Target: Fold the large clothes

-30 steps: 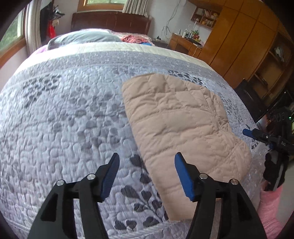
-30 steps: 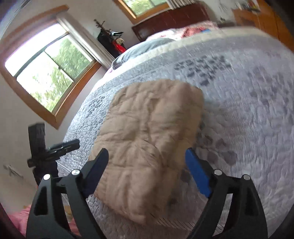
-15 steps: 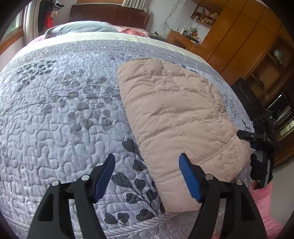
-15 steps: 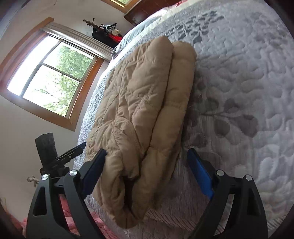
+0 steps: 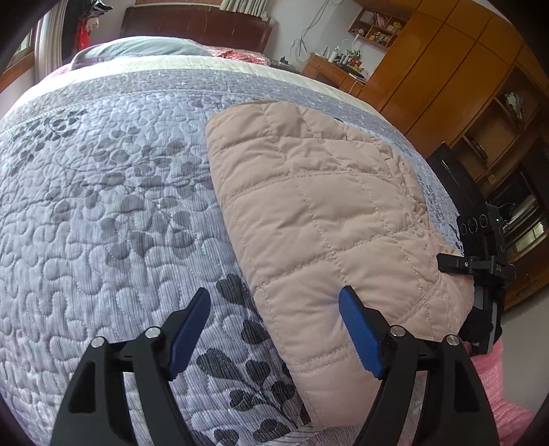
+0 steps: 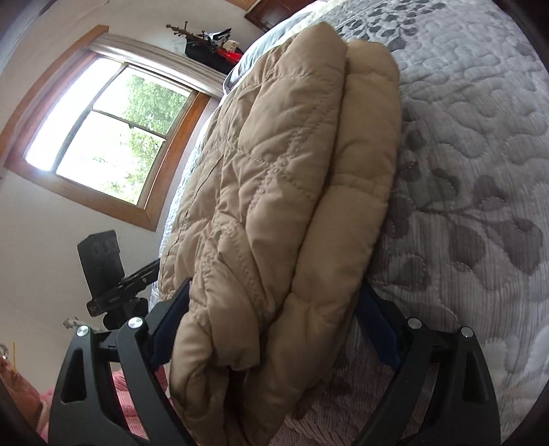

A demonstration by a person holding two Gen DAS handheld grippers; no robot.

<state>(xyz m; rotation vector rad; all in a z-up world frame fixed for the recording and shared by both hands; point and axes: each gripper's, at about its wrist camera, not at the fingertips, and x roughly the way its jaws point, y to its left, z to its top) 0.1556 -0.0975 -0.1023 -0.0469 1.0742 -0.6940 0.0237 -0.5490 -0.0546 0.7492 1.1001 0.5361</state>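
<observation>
A beige quilted jacket (image 5: 326, 219) lies folded in layers on the bed near its foot edge. My left gripper (image 5: 274, 329) is open; its right finger (image 5: 358, 338) rests on the jacket's near left edge, its left finger over the bedspread. In the right wrist view the jacket (image 6: 274, 206) fills the middle, seen from its thick folded end. My right gripper (image 6: 274, 332) is open with its jaws standing on either side of that folded end, the fabric between them.
The grey leaf-patterned bedspread (image 5: 103, 206) covers the bed. Pillows and a dark headboard (image 5: 195, 24) are at the far end. Wooden wardrobes (image 5: 463, 85) stand right. A black camera on a tripod (image 5: 480, 247) stands by the bed corner. A window (image 6: 103, 137) is on the left wall.
Both grippers have moved in close to the jacket's near end. The right gripper dropped low and its jaws now straddle the folded end. The left finger now touches the jacket.
</observation>
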